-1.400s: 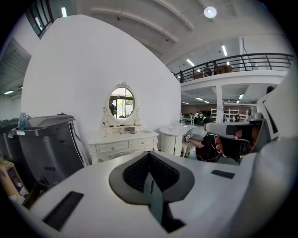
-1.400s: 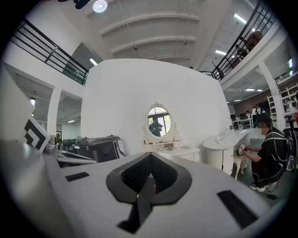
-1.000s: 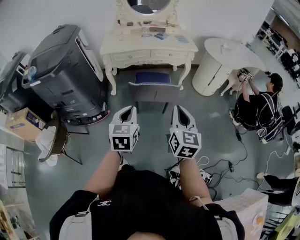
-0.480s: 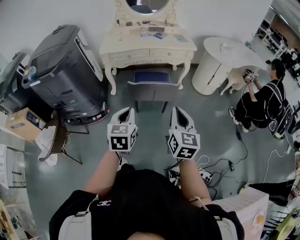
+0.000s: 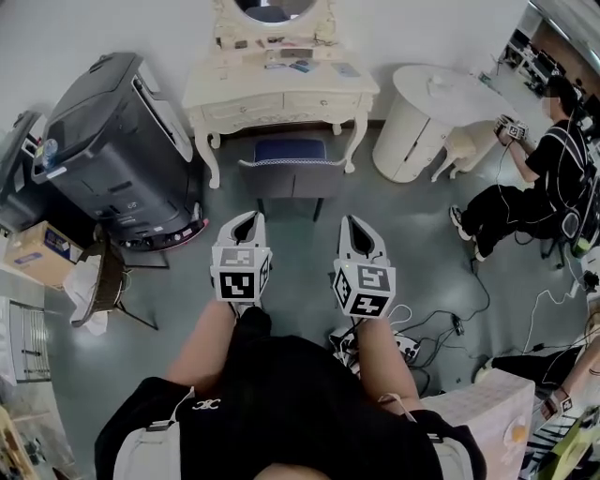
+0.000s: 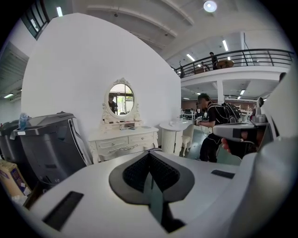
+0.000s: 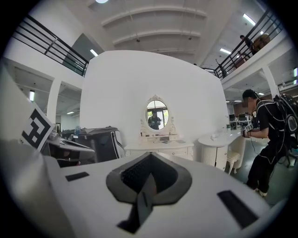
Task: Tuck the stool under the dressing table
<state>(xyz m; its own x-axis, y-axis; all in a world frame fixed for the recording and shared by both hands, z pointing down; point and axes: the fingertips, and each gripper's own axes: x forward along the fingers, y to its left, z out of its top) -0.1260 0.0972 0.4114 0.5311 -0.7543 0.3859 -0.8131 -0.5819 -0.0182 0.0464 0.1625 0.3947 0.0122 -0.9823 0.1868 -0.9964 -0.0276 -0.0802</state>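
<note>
No readable text or labels

Table [image 5: 281,94] is backed up against the wall with a mirror [image 5: 270,9] on it, and the stool [image 5: 292,167] sits just in front, between its front legs. There's a big machine [image 5: 112,141] to the left and a round cabinet [image 5: 422,117] to the right, with a person [image 5: 539,178] past that. Left tongs [image 5: 248,217] and right tongs [image 5: 353,221] hang side by side on the near side of the stool, clear of it.

Top of the dressing table [image 5: 281,105] mirror [image 5: 270,7] off-frame; tabletop items [image 5: 298,66] too small
</note>
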